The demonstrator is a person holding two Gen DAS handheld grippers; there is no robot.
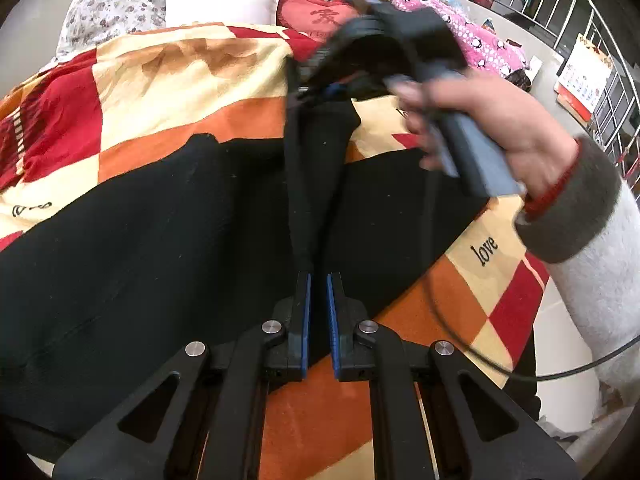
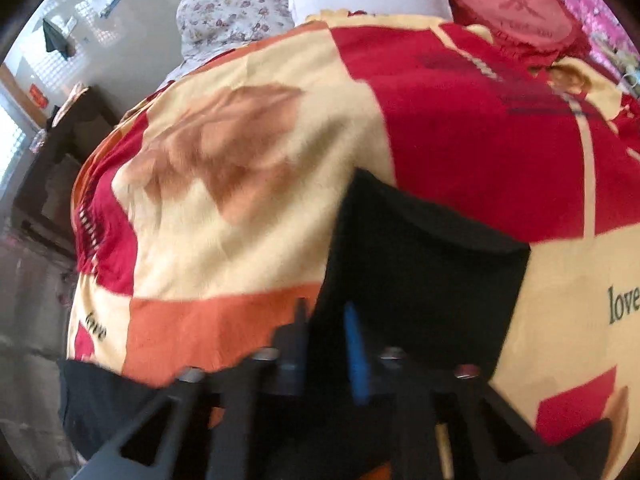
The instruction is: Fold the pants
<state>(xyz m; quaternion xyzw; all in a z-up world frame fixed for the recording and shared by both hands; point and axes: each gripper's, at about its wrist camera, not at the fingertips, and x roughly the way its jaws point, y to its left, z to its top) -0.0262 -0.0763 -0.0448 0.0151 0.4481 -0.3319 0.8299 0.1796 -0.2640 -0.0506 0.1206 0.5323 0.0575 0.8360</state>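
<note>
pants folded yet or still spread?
Mid-fold: black pants mostly spread on the blanket, one edge lifted between left gripper and right gripper.

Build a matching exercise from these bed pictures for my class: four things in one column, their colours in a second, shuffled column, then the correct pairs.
Things
1. pants
2. plain pillow
3. heart-shaped cushion
4. quilt with penguin pictures

Colours
A. pink
B. white
C. black
D. red

Pairs: 1-C, 2-B, 3-D, 4-A

The pants lie spread on the patchwork blanket; the pillow, cushion and quilt sit at the far end of the bed.
</note>
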